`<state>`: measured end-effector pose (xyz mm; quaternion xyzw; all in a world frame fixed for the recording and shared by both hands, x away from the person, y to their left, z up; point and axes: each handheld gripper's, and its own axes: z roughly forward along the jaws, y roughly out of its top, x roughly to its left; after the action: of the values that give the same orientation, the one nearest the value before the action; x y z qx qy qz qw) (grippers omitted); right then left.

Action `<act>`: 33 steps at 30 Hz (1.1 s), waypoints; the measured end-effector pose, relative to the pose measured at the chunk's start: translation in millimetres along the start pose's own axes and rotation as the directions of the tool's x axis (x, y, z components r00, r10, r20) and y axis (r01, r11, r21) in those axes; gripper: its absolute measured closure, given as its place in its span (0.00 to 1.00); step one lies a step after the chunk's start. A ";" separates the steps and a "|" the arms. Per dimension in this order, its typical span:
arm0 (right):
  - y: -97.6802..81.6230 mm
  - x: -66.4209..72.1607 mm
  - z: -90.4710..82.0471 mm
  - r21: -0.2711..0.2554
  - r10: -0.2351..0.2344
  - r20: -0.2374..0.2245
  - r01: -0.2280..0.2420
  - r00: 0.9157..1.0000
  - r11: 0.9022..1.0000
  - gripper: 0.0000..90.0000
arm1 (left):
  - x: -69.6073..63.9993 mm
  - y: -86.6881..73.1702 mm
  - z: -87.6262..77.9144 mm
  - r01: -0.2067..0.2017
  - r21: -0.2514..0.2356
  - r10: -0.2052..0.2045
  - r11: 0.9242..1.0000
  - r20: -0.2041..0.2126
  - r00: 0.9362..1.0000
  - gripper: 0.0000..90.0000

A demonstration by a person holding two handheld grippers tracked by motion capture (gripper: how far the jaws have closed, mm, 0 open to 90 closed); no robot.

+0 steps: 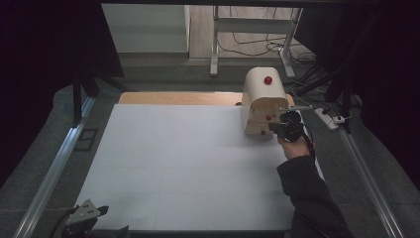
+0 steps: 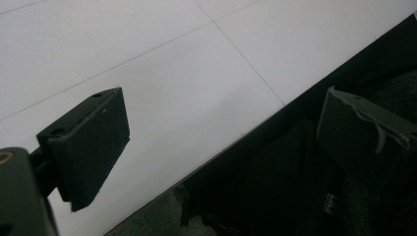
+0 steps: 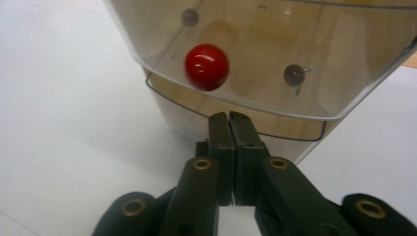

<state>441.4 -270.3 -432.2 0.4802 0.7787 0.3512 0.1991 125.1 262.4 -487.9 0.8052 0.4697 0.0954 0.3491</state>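
Observation:
A cream, round-topped box (image 1: 262, 99) with red knobs stands at the far right of the white table (image 1: 188, 163). Up close, its front is a clear curved lid (image 3: 255, 54) carrying a red knob (image 3: 206, 66). My right gripper (image 1: 275, 128) is at the box's front lower corner, held by a hand in a dark sleeve. Its jaws (image 3: 229, 118) are shut, their tips just under the lid's lower edge, and I see nothing between them. My left gripper (image 1: 111, 220) rests at the table's near left corner. It is open (image 2: 221, 142), with nothing between its pads, over the table's edge.
A wooden strip (image 1: 173, 97) runs along the table's far edge. Metal rails flank it at left (image 1: 49, 173) and right (image 1: 369, 173). A power strip (image 1: 327, 118) and cables lie right of the box. A desk frame (image 1: 215, 44) stands behind.

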 end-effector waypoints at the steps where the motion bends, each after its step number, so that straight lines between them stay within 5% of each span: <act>1: -0.2 0.5 -0.3 -0.001 0.000 -0.004 0.000 1.000 1.000 0.96 | 0.0 0.0 0.0 0.000 0.000 0.000 1.000 0.000 1.000 0.07; 14: -5.4 10.7 -7.4 0.031 -0.022 -0.073 0.024 0.997 0.999 0.76 | 1.4 -0.6 -1.1 0.010 -0.011 -0.010 1.000 0.009 1.000 0.07; 33: -12.0 25.9 -9.8 0.055 -0.036 -0.105 0.042 0.994 0.998 0.28 | 2.5 -1.5 -2.4 0.017 -0.016 -0.017 1.000 0.017 1.000 0.07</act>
<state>415.9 -254.3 -433.7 0.4515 0.8071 0.3491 0.1514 124.3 266.1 -487.5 0.7993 0.4727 0.0895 0.3602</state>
